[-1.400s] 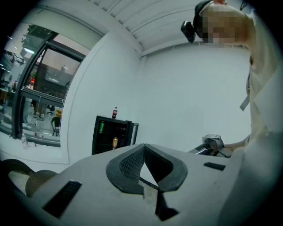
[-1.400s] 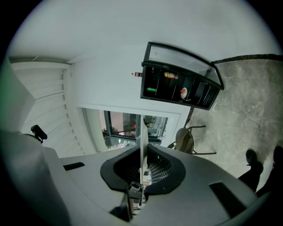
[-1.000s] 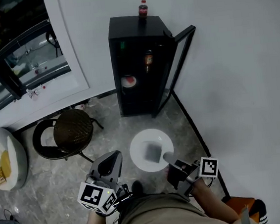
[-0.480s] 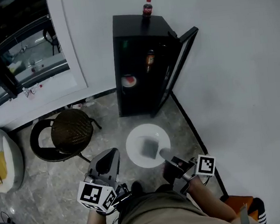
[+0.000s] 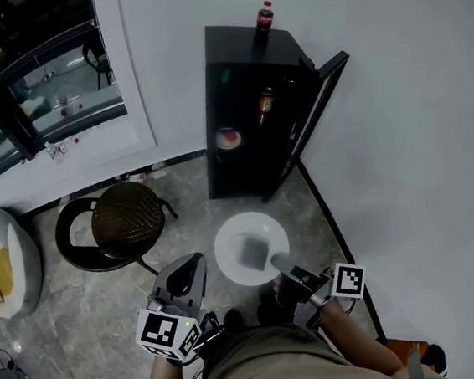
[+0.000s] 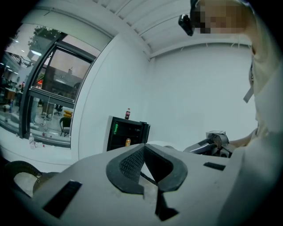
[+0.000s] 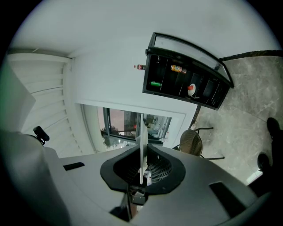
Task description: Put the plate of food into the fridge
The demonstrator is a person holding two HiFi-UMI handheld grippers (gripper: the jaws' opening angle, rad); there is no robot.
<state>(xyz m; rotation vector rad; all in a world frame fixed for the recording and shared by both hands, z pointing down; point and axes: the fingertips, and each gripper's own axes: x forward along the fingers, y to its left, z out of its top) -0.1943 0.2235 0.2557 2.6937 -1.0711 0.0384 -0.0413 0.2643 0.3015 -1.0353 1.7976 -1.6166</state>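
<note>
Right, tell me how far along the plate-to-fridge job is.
Done: the fridge has its door open, and the right gripper is shut on the rim of the plate, which carries the food. In hand: the plate hangs over the floor, short of the fridge. Left: carry it over and set it inside. The left gripper is shut and empty.

plate [image 5: 229,244]: white, round, level, grey food [image 5: 253,252] on it | fridge [image 5: 244,53]: black, door open, well apart
</note>
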